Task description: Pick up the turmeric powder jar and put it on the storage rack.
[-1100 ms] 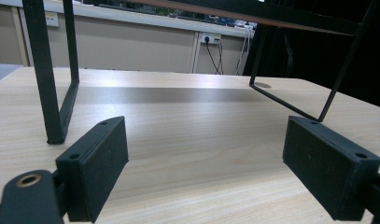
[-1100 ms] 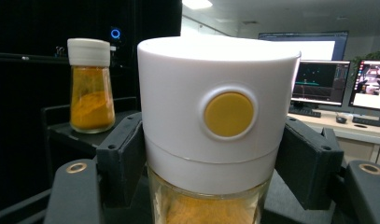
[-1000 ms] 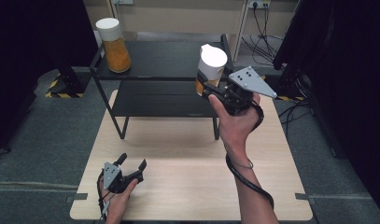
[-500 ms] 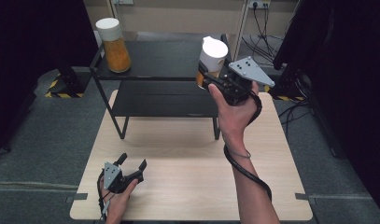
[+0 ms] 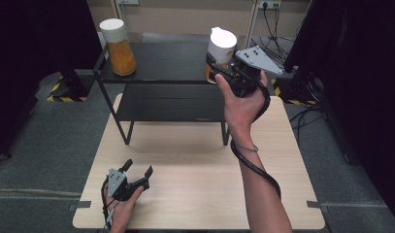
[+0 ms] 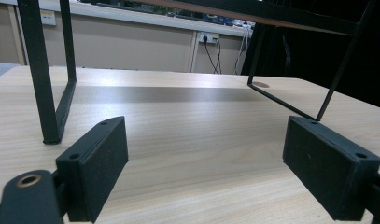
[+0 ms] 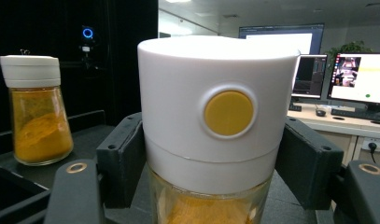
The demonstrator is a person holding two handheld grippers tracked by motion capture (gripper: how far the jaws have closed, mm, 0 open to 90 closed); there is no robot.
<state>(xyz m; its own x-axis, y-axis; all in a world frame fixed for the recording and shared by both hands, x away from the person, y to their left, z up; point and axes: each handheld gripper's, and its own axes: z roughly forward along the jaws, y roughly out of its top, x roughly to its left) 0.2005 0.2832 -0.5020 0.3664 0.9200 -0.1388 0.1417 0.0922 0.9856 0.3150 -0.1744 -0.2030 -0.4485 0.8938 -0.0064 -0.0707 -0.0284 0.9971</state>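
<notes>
In the high view two glass jars of orange powder with white caps were in sight: one stood upright on the top tier of the black two-tier metal shelf (image 5: 158, 60), at the upper left of the frame (image 5: 118, 47), and the other, the white-capped glass jar (image 5: 220, 50), was up at the upper centre, at the shelf's right end, pinched in the right gripper (image 5: 215, 68). Whether its base touched the shelf could not be told. The right hand (image 5: 242, 104) was raised with the forearm running up from the bottom right of the frame, the grey three-cornered plate uppermost and the black cable looped round the wrist. There were two grippers; the left gripper (image 5: 138, 168) lay low on the pale wooden table (image 5: 195, 170) at the lower left, held in the left hand (image 5: 121, 200), its jaws spread and pointing toward the shelf with nothing between them. In the left gripper view the two black pads stood wide apart at the bottom corners, bare tabletop between them, and the shelf's black legs rose at the upper left and right. In the right gripper view the held jar's white cap, with one round yellow button facing the camera, stood upright at the centre, the two black pads pressed against its sides; the second jar stood at the left of the frame on the dark shelf top.
</notes>
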